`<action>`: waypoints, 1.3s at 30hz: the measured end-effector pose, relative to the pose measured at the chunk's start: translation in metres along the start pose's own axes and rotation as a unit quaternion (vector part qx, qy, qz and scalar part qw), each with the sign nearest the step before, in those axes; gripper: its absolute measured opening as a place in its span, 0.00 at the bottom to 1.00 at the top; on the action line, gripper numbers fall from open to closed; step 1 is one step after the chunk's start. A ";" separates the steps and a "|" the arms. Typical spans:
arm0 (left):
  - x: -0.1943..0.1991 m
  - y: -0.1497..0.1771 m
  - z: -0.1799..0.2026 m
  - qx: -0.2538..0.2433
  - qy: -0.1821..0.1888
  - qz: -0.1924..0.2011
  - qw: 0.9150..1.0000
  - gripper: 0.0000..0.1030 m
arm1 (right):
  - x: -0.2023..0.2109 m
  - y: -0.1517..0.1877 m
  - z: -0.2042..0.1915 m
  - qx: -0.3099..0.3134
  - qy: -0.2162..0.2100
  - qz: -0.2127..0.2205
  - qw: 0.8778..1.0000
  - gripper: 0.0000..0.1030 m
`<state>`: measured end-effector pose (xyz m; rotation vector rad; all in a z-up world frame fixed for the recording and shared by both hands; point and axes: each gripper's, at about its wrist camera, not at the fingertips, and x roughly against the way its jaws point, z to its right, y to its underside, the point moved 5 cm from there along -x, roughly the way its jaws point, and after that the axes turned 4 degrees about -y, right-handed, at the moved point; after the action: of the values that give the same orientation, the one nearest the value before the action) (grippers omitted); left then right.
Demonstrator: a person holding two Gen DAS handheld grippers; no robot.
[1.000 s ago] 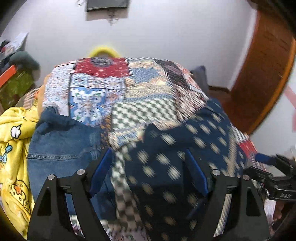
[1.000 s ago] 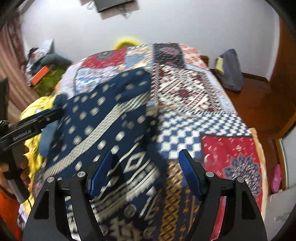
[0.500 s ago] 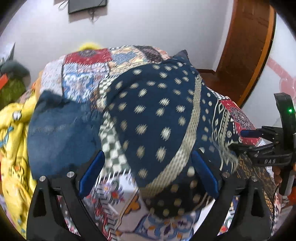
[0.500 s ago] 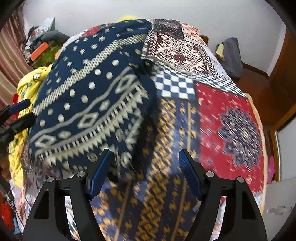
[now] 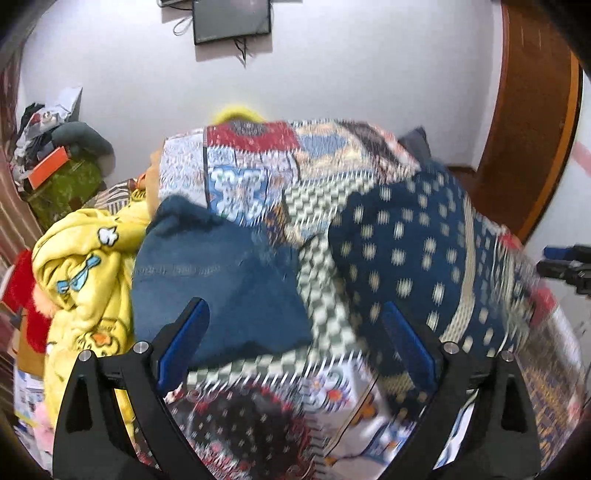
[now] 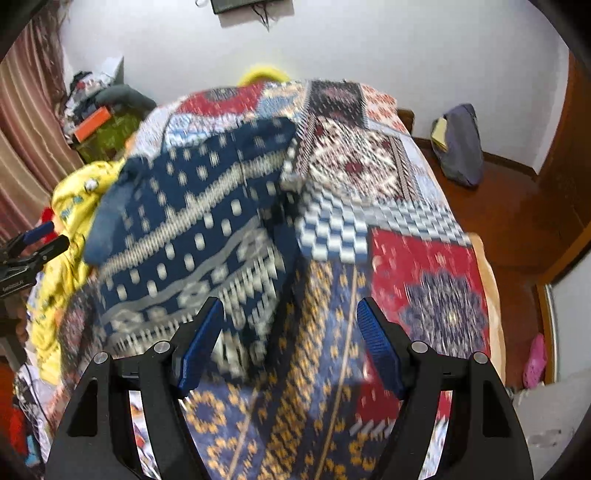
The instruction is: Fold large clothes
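Left wrist view, nearest first: the left gripper (image 5: 293,343) shows two black, wedge-shaped arms with ribbed blue pads, spread wide with nothing pinched between them. Under them lies the bed's patchwork cover (image 5: 255,173), a thin printed cloth of squares in red, white, blue and ochre, blurred by motion. On it, just beyond the left pad, sits a folded blue denim garment (image 5: 218,280), thick and matte, with a stitched seam across it. To its right the navy patterned cloth (image 5: 406,251), soft and draping, dotted with cream marks and crossed by a pale band, lies heaped on the cover, well ahead of the fingers. A rumpled yellow fleece blanket (image 5: 85,266) with cartoon prints bulges at the left edge of the bed. At the far right the tip of the other gripper shows. Beyond, a dark flat screen (image 5: 232,16) hangs on the white wall.

Right wrist view, the right gripper (image 6: 290,345) also stands apart, its ribbed pads clear of any fabric. The navy cloth (image 6: 199,236) spreads ahead and left of it, with cream diamond and zigzag bands near its lower edge, lying on the cover (image 6: 424,266). Farther right, a limp grey bag (image 6: 461,147) slumps on the brown floor against the wall.
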<state>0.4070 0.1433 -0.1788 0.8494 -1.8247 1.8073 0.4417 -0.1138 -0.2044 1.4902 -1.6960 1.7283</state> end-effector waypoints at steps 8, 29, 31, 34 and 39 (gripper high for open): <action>-0.061 -0.015 0.021 0.111 0.147 -0.077 0.980 0.92 | -0.068 -0.036 0.010 -0.063 -0.085 -0.048 0.993 0.69; -0.148 0.011 0.054 0.256 0.319 -0.189 0.893 0.96 | -0.134 -0.039 0.009 -0.150 -0.247 -0.090 0.953 0.89; -0.151 0.009 0.055 0.254 0.313 -0.190 0.895 0.96 | -0.135 -0.041 0.005 -0.144 -0.240 -0.093 0.956 0.91; -0.153 0.006 0.058 0.249 0.304 -0.184 0.901 0.96 | -0.134 -0.046 -0.004 -0.123 -0.226 -0.093 0.962 0.91; -0.151 0.009 0.051 0.256 0.313 -0.176 0.897 0.83 | -0.132 -0.051 -0.016 -0.108 -0.229 -0.088 0.963 0.70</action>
<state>0.5155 0.1108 -0.2915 0.6023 -0.7518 2.0179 0.5304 -0.0297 -0.2778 1.9697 -1.8198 1.1234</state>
